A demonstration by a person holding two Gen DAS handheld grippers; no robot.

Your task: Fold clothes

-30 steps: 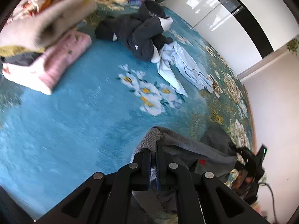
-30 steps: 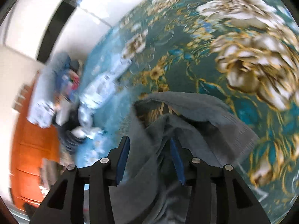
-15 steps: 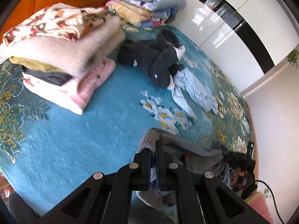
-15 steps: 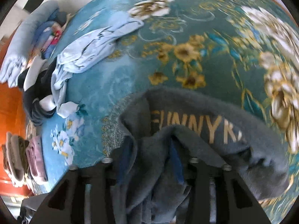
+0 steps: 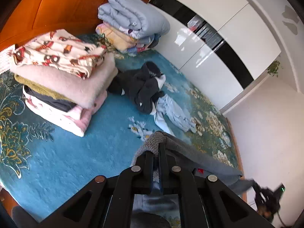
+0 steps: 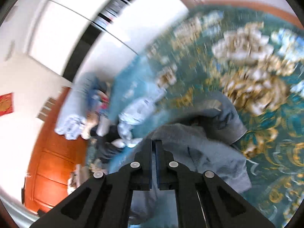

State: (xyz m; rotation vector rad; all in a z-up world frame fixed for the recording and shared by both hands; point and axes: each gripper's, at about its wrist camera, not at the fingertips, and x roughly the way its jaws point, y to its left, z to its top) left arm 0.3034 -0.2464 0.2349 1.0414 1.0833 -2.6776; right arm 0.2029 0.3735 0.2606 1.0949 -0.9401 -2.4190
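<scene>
Your left gripper (image 5: 156, 149) pinches the grey sweater (image 5: 193, 159) at lower centre; your right gripper (image 6: 153, 146) clamps its blurred cloth (image 6: 199, 148), jaws nearly together.

Grey sweater (image 5: 199, 159) — teal floral carpet (image 5: 76, 152)

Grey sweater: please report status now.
Both hand-held grippers shut on grey sweater: left, right. Sweater lifted over carpet. Nothing in the way.
</scene>
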